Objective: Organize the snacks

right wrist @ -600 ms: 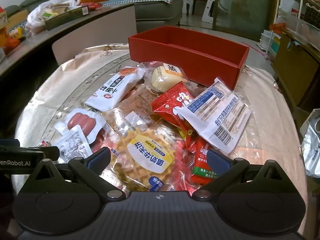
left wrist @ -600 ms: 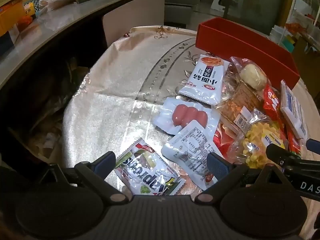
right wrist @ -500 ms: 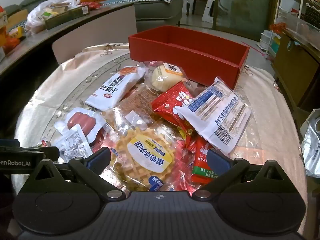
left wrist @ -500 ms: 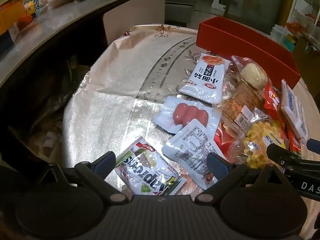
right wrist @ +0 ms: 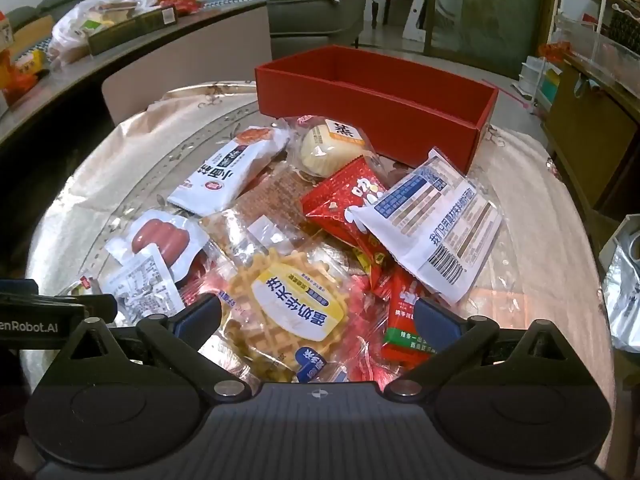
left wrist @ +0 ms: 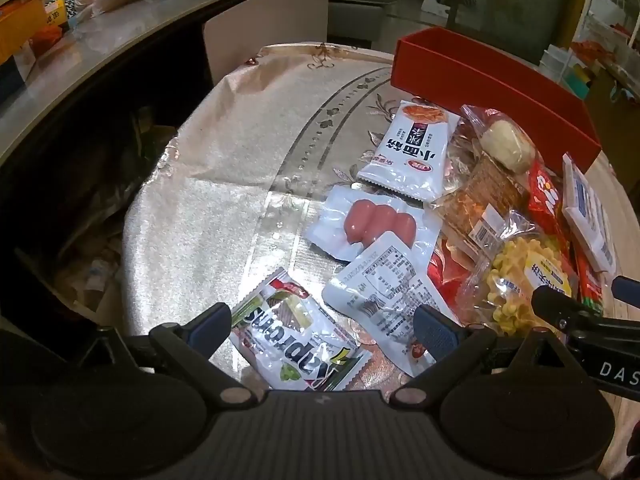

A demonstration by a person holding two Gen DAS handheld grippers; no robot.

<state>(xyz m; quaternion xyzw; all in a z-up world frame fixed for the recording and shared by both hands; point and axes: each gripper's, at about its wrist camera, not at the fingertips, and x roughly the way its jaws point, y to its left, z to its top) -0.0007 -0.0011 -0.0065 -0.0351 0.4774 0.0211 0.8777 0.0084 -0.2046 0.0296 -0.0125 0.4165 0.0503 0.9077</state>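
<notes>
A pile of snack packets lies on a round table in front of an empty red box [right wrist: 376, 108], which also shows in the left wrist view [left wrist: 492, 84]. My left gripper [left wrist: 324, 326] is open and empty above a green-and-white packet [left wrist: 296, 328] and a white label-side pouch [left wrist: 384, 296]. A sausage pack [left wrist: 376, 224] and a white noodle packet [left wrist: 412, 148] lie beyond. My right gripper [right wrist: 318, 314] is open and empty above a waffle packet [right wrist: 292, 312]. A red packet [right wrist: 344, 200], a white barcode packet [right wrist: 436, 228] and a round bun [right wrist: 324, 148] lie ahead.
The table wears a shiny patterned cloth [left wrist: 224, 184], bare on its left half. A grey counter [left wrist: 100, 52] with boxes and bags curves along the left. A sofa [right wrist: 316, 12] stands behind, a wooden cabinet [right wrist: 592, 128] at the right.
Both grippers stay open and nearly still. The left wrist view has shifted very slightly; no packet has moved.
</notes>
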